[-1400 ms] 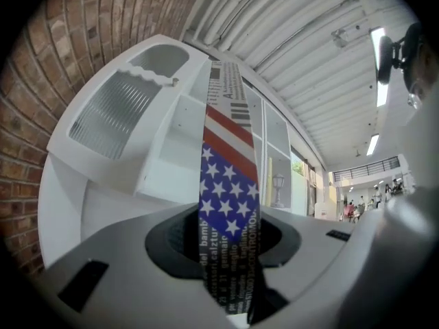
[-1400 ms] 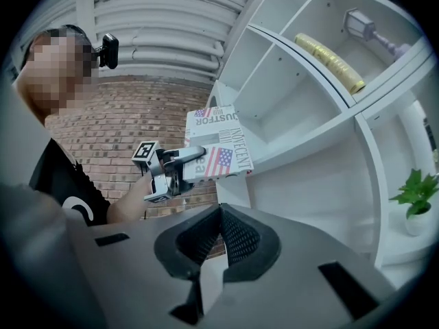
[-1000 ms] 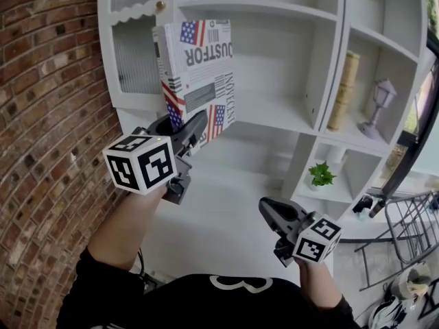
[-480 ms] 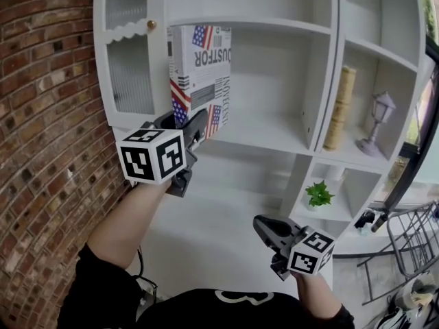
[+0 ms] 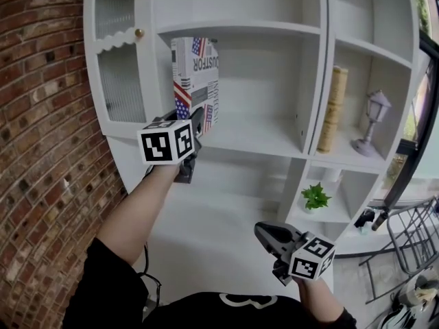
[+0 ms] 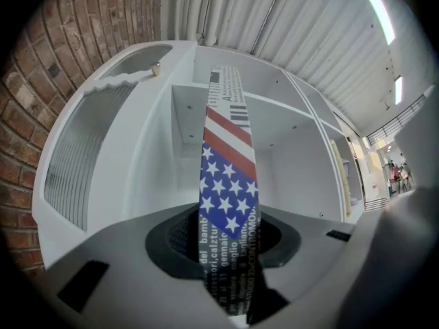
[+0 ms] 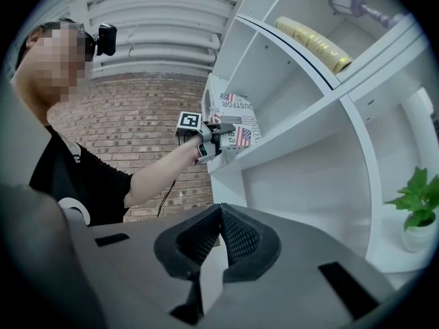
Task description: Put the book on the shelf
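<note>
The book (image 5: 195, 81), covered in newsprint and US flag patterns, stands upright in the left part of the white shelf's middle compartment (image 5: 260, 137). My left gripper (image 5: 197, 120) is shut on its lower edge. In the left gripper view the book (image 6: 227, 184) rises edge-on from between the jaws of the left gripper (image 6: 230, 249). Whether its bottom touches the board I cannot tell. My right gripper (image 5: 266, 233) hangs low at the right, shut on nothing, and the right gripper (image 7: 218, 226) looks towards the book (image 7: 236, 118).
A brick wall (image 5: 41, 129) runs along the left. A ribbed glass door (image 5: 113, 60) closes the shelf's left section. In the right section are a yellow book (image 5: 334, 108) and a small lamp (image 5: 374, 123), with a potted plant (image 5: 315, 196) below. A metal rack (image 5: 405, 238) stands far right.
My left gripper has carried the book forward into the middle compartment and set it more upright. The right gripper has barely moved.
</note>
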The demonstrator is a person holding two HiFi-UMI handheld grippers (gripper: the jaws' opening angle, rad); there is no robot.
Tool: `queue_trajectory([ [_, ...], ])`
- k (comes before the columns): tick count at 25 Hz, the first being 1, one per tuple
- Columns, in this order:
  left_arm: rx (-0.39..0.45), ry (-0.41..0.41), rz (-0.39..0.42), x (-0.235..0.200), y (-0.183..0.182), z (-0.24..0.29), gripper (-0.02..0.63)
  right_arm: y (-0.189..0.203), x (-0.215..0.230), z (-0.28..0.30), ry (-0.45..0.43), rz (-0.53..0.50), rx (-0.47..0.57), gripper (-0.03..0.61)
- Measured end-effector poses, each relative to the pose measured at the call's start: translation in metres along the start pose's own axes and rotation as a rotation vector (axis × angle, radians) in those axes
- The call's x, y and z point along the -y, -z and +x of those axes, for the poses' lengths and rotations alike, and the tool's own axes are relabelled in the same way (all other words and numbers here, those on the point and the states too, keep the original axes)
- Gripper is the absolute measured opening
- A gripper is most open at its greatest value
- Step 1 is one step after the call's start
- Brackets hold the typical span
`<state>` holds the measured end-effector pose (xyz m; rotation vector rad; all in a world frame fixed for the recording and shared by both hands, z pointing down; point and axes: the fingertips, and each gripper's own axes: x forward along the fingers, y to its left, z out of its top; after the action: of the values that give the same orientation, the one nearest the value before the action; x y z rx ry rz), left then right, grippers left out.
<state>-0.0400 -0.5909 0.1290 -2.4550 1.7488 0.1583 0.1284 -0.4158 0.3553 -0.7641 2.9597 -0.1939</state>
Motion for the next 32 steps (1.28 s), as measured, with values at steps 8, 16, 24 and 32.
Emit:
queue_trajectory([
  [8, -0.077, -0.058, -0.006, -0.016, 0.013, 0.032, 0.15, 0.007, 0.011, -0.002, 0.02, 0.017, -0.006, 0.009],
  [16, -0.119, -0.08, -0.015, -0.025, 0.025, 0.044, 0.15, 0.013, 0.017, -0.002, 0.037, 0.034, -0.021, 0.009],
  [24, -0.194, -0.071, -0.021, -0.027, 0.042, 0.048, 0.16, 0.019, 0.013, -0.002, 0.043, 0.042, -0.037, 0.009],
  [32, -0.177, 0.019, -0.06, -0.022, 0.032, 0.048, 0.241, 0.018, 0.007, 0.003, 0.05, 0.031, -0.038, 0.011],
])
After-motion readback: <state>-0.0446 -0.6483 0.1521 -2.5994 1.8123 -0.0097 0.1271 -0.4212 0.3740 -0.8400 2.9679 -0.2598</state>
